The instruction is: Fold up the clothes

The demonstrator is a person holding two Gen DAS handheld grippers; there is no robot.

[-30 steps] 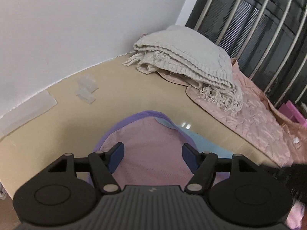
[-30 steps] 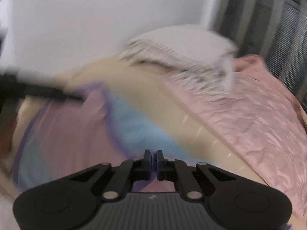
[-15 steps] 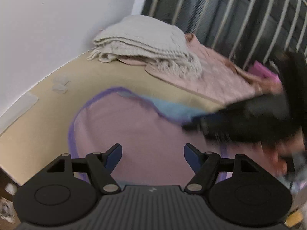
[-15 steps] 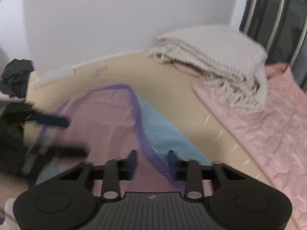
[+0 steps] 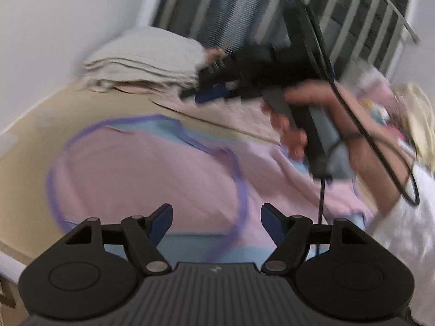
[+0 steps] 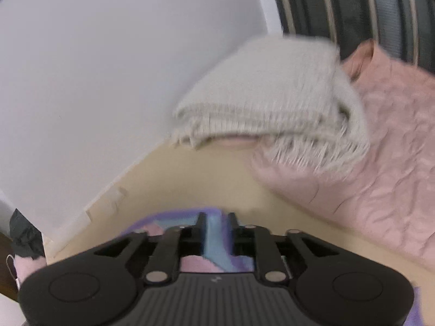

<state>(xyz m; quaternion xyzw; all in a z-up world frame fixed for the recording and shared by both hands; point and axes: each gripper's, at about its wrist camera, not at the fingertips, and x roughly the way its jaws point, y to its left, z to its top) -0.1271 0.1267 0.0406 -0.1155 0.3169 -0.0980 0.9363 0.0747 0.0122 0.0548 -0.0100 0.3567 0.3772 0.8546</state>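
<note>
Pink garment with purple trim and light blue panel [image 5: 141,168] lies spread flat on the beige surface [image 5: 32,146], near edge of it under both tools. Left tool [image 5: 216,221] hovers over the pink cloth, jaws wide apart, blue pads clear of the fabric, nothing gripped. Right tool [image 6: 216,226] seen from its own camera: jaws partly apart and opening, blue and purple strip of the garment visible in the gap below them, pads not pressing it, so released. In the left view the right tool [image 5: 190,95] shows up blurred, held in a person's hand [image 5: 293,125], raised above the far side of the garment; black cable hangs from it. Folded cream knit blanket with fringe [image 6: 272,95] sits at the back against the white wall [image 6: 108,68], resting on a crinkled pink quilted cloth [image 6: 380,163] that runs along the right. Dark window grille with pale bars [image 5: 272,8] behind. Both views motion-blurred.
</note>
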